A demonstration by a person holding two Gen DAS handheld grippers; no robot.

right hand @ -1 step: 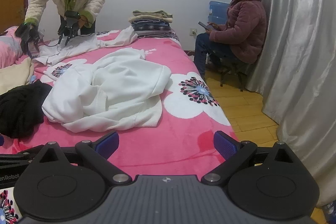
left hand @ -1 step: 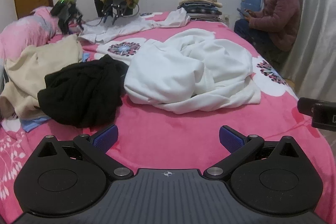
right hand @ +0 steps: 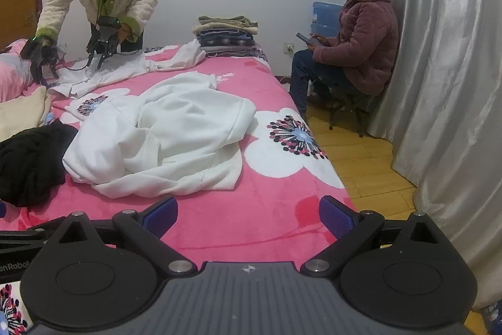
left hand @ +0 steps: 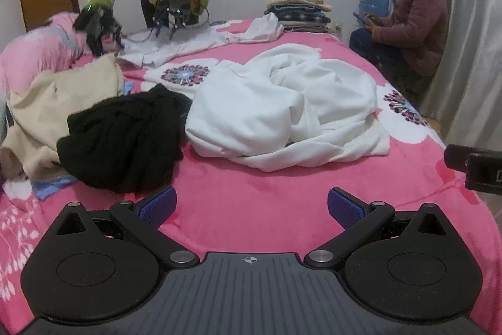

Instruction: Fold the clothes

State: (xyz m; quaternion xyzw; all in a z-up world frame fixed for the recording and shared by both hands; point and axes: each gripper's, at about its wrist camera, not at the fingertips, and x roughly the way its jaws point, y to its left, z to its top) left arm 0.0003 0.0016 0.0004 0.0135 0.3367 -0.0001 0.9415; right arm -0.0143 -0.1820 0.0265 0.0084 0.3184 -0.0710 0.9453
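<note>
Grippers wide and empty: left gripper and right gripper hover above bare pink bedspread; crumpled white garment lies ahead, bed edge right.

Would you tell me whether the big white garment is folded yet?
Not folded: the white garment lies crumpled in a heap on the pink bedspread.

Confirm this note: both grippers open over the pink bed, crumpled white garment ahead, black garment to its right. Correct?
Not quite. The black garment lies left of the white garment, as the left wrist view shows. Both the left gripper and right gripper are open.
</note>
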